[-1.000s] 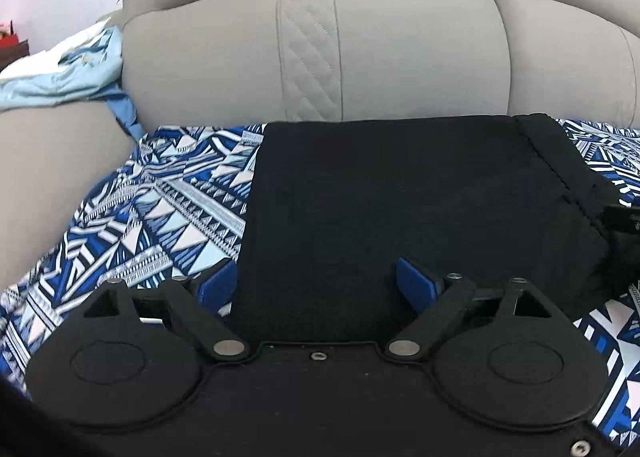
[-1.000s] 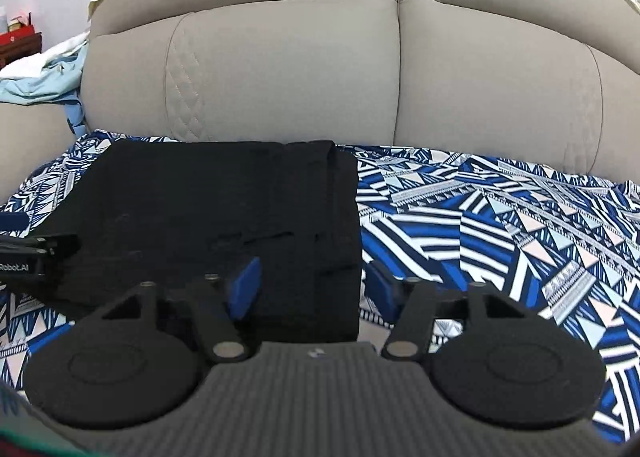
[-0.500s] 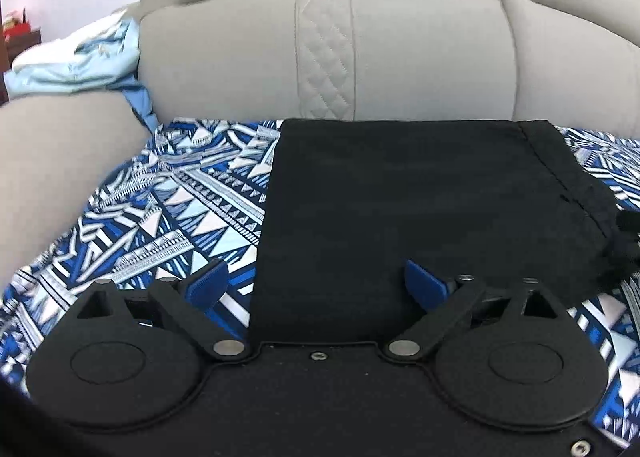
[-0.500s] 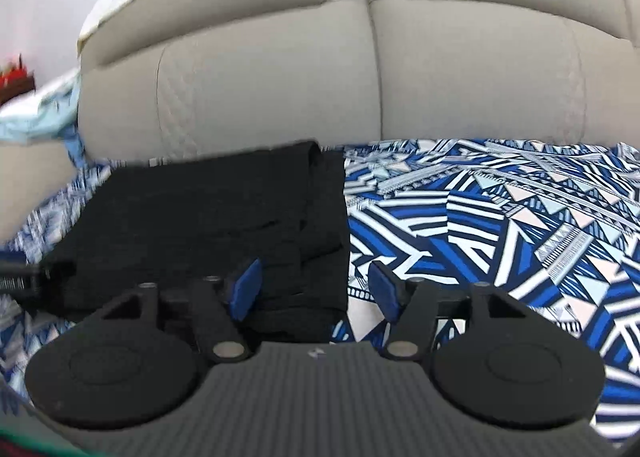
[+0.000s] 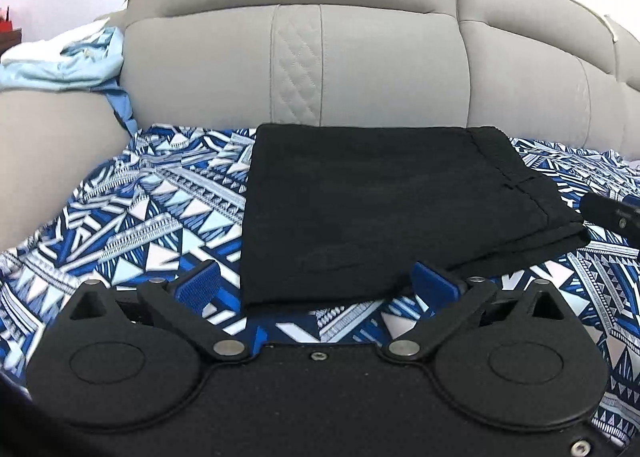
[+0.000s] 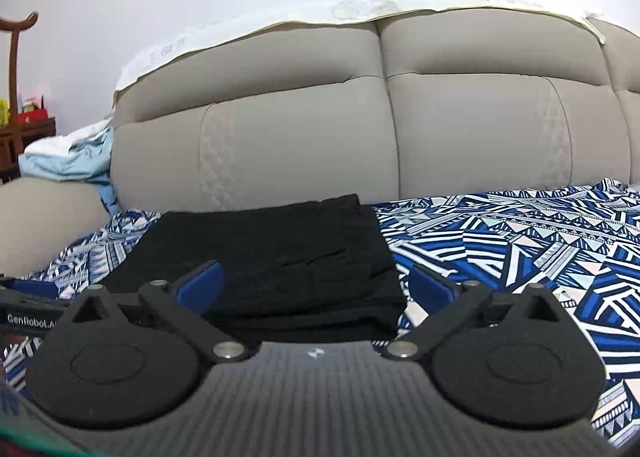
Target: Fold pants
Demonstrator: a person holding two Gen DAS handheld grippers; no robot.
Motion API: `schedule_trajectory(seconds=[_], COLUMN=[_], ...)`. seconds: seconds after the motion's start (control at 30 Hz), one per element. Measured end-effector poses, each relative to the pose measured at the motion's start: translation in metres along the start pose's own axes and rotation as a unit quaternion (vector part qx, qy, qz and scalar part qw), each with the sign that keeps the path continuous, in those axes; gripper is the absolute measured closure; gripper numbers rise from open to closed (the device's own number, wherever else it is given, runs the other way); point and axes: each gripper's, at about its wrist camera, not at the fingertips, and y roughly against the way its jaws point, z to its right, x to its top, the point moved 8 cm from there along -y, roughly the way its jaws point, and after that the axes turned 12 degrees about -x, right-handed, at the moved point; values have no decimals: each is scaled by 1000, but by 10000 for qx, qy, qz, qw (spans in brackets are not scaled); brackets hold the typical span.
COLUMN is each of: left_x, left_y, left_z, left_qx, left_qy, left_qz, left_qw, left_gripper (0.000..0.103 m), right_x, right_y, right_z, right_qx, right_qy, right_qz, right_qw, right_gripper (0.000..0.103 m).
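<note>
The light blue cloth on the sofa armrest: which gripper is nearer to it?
Left. The left gripper is at the black pants' corner nearest the light blue cloth; the right gripper is at the far corner.

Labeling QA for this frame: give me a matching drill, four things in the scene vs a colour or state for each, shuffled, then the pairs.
Things:
1. pants
2. sofa backrest
3. seat cover
4. left gripper

Colour or state:
A. blue and white geometric print
B. jaws opening, nothing between the pads
C. black, folded into a flat rectangle
D. plain beige with a quilted strip

Pairs: 1-C, 2-D, 3-A, 4-B
</note>
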Motion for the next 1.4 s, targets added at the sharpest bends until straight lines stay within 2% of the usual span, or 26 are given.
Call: schedule_trajectory(seconds=[0.17, 0.3, 0.43, 0.63, 0.83, 1.4], left_x=[-15, -15, -17, -26, -30, -28], left_y=[-10, -20, -25, -20, -17, -21], left_z=[-4, 0, 0, 5, 5, 4], left_qx=[18, -110, -30, -3, -58, -91], left_qy=[-27, 34, 89, -126, -183, -152], left_qz=[-101, -188, -210, -114, 7, 74], left_qw=[9999, 9998, 9997, 9999, 9998, 9998], left_gripper=[0, 0, 0, 0, 0, 0], right_x=[-13, -24, -35, -47, -49, -50], right_y=[-7, -16, -23, -37, -37, -38], right_z=[-9, -8, -10, -21, -28, -29], right_qx=[-107, -140, -177, -132, -124, -82], right_qy=[381, 367, 408, 675, 862, 874], right_qz=[-70, -254, -331, -725, -729, -746], right_qw=[9992, 9989, 9985, 9950, 9935, 9933], right_gripper=[0, 0, 0, 0, 0, 0])
